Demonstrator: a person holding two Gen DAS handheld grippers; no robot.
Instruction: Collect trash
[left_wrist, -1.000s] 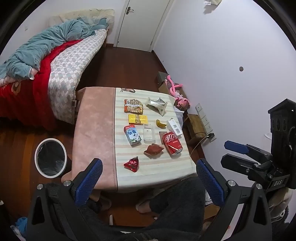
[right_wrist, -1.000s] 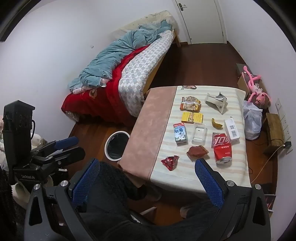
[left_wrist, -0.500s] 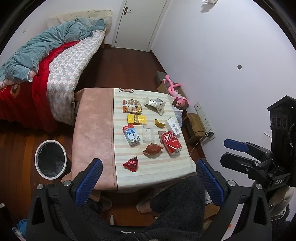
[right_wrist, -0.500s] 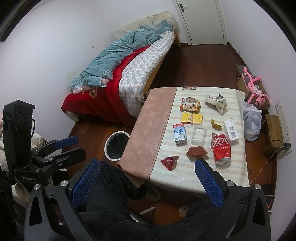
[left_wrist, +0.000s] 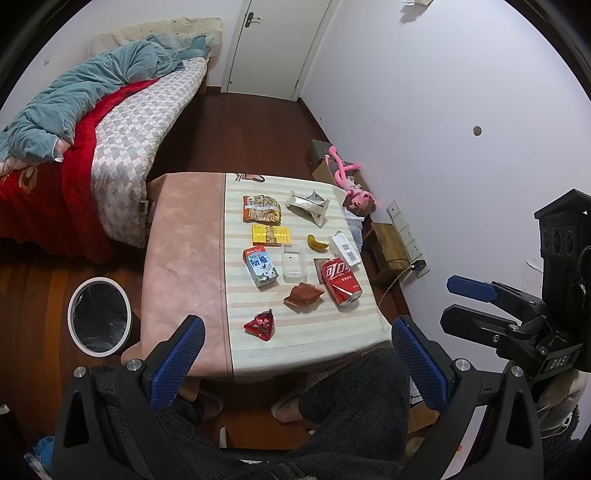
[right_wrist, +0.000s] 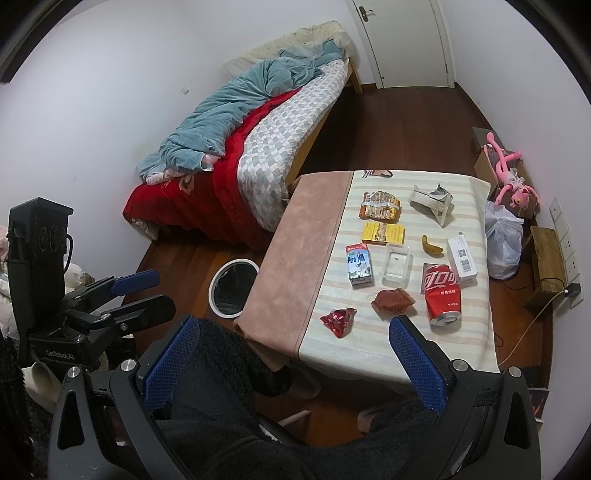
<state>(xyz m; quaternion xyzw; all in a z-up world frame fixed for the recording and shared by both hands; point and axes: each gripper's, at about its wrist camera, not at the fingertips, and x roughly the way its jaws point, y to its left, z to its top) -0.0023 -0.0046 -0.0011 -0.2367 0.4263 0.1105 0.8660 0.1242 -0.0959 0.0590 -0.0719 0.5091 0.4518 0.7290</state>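
Observation:
Trash lies on a striped tablecloth (left_wrist: 332, 332): a red can (left_wrist: 341, 282), a milk carton (left_wrist: 260, 266), a red wrapper (left_wrist: 260, 325), a brown wrapper (left_wrist: 303, 294), a clear tray (left_wrist: 293, 261), a yellow box (left_wrist: 270, 234), a snack packet (left_wrist: 261, 208) and a banana peel (left_wrist: 317, 243). A white-rimmed bin (left_wrist: 99, 321) stands on the floor left of the table. My left gripper (left_wrist: 297, 360) hovers open, high above the table's near edge. My right gripper (right_wrist: 295, 363) is open too, over the same edge, with the can (right_wrist: 442, 293) and bin (right_wrist: 232, 291) in its view. Neither holds anything.
A bed (left_wrist: 110, 122) with a red and teal duvet fills the far left. Against the right wall are a pink plush toy (left_wrist: 351, 184), a white plastic bag (right_wrist: 502, 236) and a wooden stool (left_wrist: 391, 240). A person's dark-clothed legs (left_wrist: 332, 413) are below the grippers.
Both views have drifted slightly, so the table sits a touch higher in frame. The grippers stay open and nothing on the table has moved.

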